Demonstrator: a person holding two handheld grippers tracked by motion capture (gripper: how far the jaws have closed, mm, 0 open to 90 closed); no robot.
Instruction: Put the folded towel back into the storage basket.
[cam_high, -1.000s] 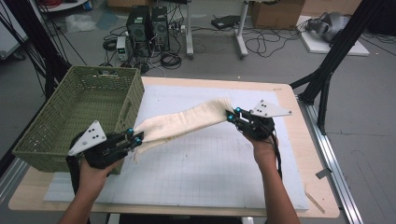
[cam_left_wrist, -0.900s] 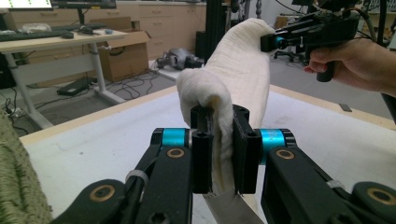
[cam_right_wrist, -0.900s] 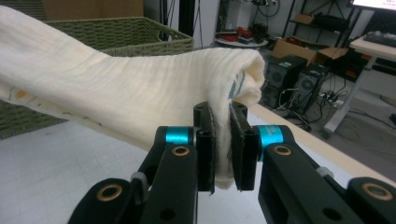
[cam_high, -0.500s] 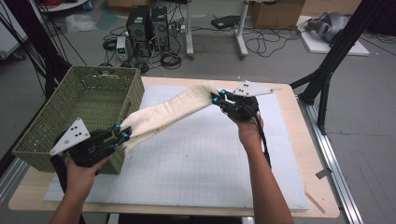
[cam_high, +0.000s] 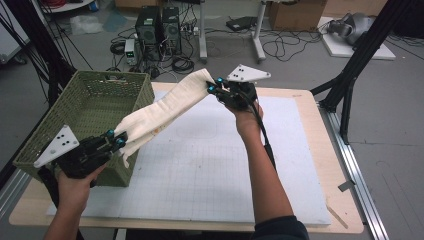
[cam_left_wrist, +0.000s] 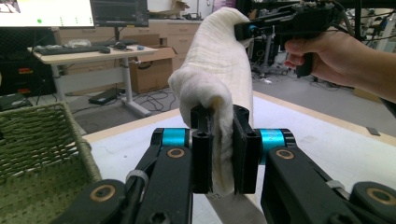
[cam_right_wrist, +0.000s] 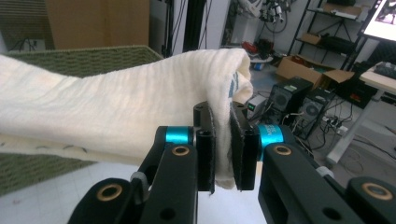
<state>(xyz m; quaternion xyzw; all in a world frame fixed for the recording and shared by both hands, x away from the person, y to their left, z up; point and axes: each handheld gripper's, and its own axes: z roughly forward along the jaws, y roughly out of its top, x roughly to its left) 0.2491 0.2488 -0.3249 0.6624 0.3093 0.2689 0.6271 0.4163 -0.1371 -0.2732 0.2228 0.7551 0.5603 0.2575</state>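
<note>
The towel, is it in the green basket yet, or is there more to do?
Not yet. Done: the cream towel is lifted off the table, with the left gripper shut on one end and the right gripper shut on the other. In hand: it hangs stretched between them, beside the green basket, one end at its near corner. Left, probably: swing it over the rim, lower it and let go.

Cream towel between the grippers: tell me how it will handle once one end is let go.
The towel is probably floppy: it sags between the left gripper and right gripper. It bunches in the jaws, so likely soft and light. A released end would likely drop.
</note>
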